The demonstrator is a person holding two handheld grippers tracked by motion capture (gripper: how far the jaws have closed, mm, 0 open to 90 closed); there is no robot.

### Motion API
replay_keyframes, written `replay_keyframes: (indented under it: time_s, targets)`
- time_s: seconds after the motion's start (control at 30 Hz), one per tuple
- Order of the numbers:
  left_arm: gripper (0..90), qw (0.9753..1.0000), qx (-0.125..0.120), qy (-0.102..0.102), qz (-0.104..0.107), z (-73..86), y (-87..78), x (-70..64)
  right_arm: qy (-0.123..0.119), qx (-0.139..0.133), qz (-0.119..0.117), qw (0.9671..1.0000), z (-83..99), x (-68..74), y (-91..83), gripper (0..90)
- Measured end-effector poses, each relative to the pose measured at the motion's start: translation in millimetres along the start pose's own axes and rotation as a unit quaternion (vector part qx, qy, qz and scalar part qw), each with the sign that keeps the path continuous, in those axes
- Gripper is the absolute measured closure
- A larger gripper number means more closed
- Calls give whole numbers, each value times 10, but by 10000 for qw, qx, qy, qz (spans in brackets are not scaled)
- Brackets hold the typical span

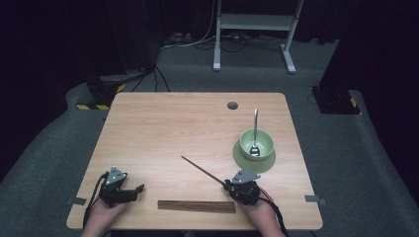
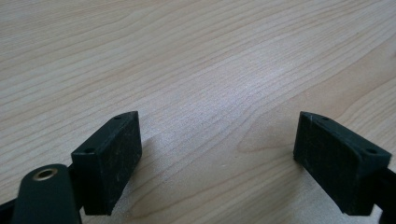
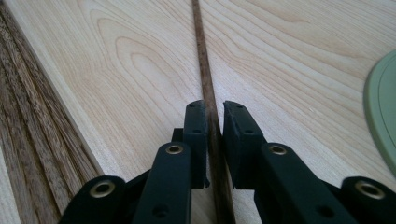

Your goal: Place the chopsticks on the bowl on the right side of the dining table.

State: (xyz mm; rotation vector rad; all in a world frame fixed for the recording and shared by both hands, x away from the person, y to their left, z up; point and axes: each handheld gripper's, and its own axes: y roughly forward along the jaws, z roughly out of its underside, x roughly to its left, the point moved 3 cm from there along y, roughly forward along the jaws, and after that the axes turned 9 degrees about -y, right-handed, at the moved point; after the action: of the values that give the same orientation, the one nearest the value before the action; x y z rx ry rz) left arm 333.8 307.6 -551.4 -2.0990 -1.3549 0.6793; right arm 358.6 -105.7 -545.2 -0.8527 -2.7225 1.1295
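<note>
The right tongs (image 3: 214,114) are closed on one dark chopstick (image 3: 203,60), the thin stick running forward from between the two black jaws and lying low over the counter (image 1: 163,123). From above, the same right tongs (image 1: 228,185) sit near the front edge, and the chopstick (image 1: 202,170) slants away from them up and to the left, its far tip well out on bare wood. Just beside them, along the front edge, lies a bundle of more chopsticks (image 1: 196,206), side by side. The left tongs (image 2: 217,149) stand wide open with nothing between the jaws, resting over plain wood at the front left corner (image 1: 141,189). Farther off to the right a green bowl (image 1: 257,143) stands on a green plate (image 1: 247,160), with a spoon (image 1: 255,128) leaning in it. I judge the step in hand to be picking one stick from the bundle; whether it is already off the wood I cannot tell. The next move seems to call for a steady lift and a carry toward the bowl, keeping the long free end from swinging into the spoon.
</note>
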Motion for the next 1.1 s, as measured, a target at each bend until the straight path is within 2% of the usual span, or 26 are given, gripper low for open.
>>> replay_keyframes:
  time_s: [0.07,0.37,0.47,0.63,0.83,0.93,1.1]
  targets:
    - [153,10000,1,-3,2,0,0,0,-44,-12,-16,10000,-3,6,4,832]
    - [156,10000,-2,0,4,0,-1,1,-98,-3,-2,10000,-8,12,4,842]
    - [157,10000,-5,-1,9,-1,0,1,-153,107,-57,9998,-37,16,3,843]
    - [159,10000,-8,1,-6,-6,5,2,-175,105,-112,9997,-94,-21,3,843]
    - [146,10000,9,8,15,-12,15,3,-127,-38,-134,9998,-198,-116,-52,844]
    - [144,10000,14,5,16,-12,15,3,-109,-96,-126,9998,-207,-121,-69,844]
    - [135,10000,23,-25,-5,-12,17,3,-264,-316,-83,9991,-282,-97,-184,844]
